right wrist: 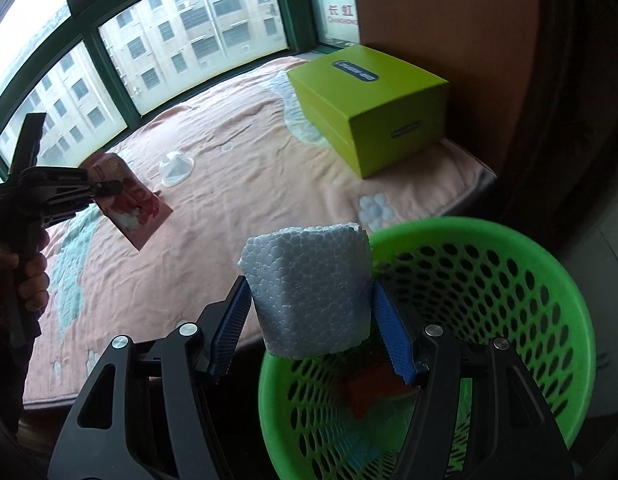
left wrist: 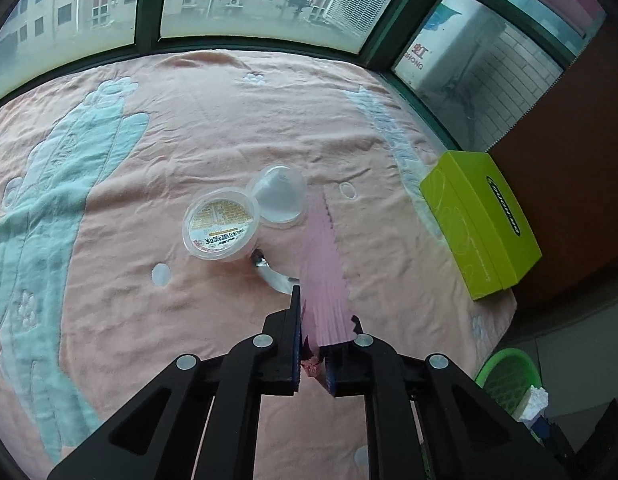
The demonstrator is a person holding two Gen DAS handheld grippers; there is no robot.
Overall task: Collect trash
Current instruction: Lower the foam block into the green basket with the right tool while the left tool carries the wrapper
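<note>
My left gripper [left wrist: 325,314] is shut on a pink snack wrapper [left wrist: 323,248], held edge-on above the pink blanket [left wrist: 189,140]. From the right wrist view the same left gripper [right wrist: 109,189] holds the wrapper [right wrist: 139,208] in the air at the left, with a person's hand [right wrist: 29,276] on its handle. My right gripper [right wrist: 311,284] is shut on a white foam block [right wrist: 305,308], which hangs over the near rim of the green mesh basket [right wrist: 509,240]. On the blanket lie a lidded plastic cup with a yellow label [left wrist: 221,226], a clear plastic cup [left wrist: 279,196] and a scrap of silver foil [left wrist: 271,274].
A lime-green box [right wrist: 369,108] stands on the blanket's right end against a brown wall. The basket [left wrist: 505,374] sits on the floor below the blanket's edge and holds an orange-red item [right wrist: 373,392]. Windows run along the far side.
</note>
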